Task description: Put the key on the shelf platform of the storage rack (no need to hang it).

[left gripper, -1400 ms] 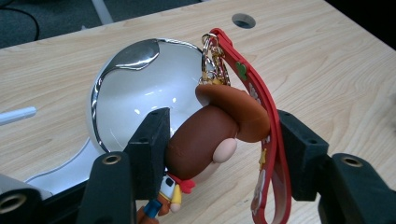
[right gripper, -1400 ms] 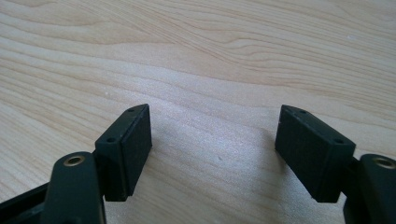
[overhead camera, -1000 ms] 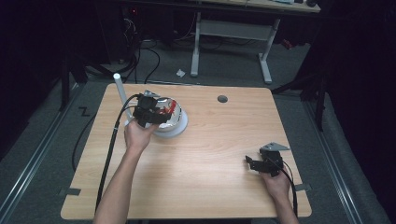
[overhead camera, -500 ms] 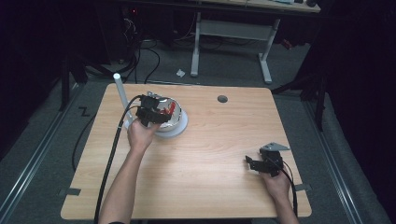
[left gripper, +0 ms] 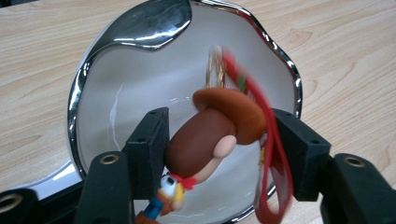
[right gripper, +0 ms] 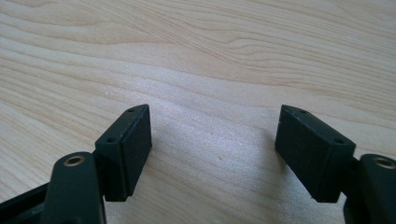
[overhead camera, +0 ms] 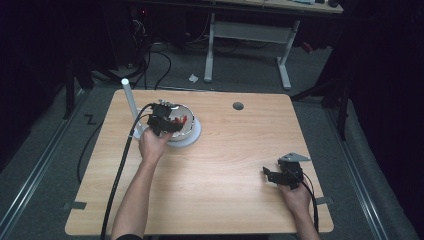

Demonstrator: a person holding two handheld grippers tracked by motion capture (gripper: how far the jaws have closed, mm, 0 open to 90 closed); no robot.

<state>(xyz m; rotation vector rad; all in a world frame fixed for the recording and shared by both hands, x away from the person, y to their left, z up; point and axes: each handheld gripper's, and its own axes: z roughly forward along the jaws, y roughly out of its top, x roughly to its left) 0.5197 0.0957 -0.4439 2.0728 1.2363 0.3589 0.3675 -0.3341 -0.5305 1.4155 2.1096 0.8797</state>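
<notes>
**Toy figure going down into the bowl**

Lower than a second ago, our left tool (overhead camera: 167, 122) has come down over the bowl (left gripper: 93, 88) at upper left of the high view, and its jaws have just been opening with the toy figure (left gripper: 205, 140) between them.

Nearest us, at lower right of the high view, our right tool (overhead camera: 272, 176) rests low on the worktop (overhead camera: 225, 170), well apart from everything else. Its jaws stand wide apart with nothing but bare wood between them.

Farther off, in the left gripper view, the figure hangs head toward the lens: brown hair, a brown hat, a yellow and red collar at the bottom edge. The left pad touches the head; the right pad sits by the hat brim and the red cord (left gripper: 275, 154). We cannot tell whether they press on it.

We judge the figure light, hard and smooth, so it will slip on rounded parts. The head is the broadest, firmest place to take hold; the cord and its gold ring (left gripper: 215, 70) are floppy and would swing. The bowl, white inside with a silvered rim, looks glossy and breakable, so the figure wants a gentle release close to its floor.
</notes>
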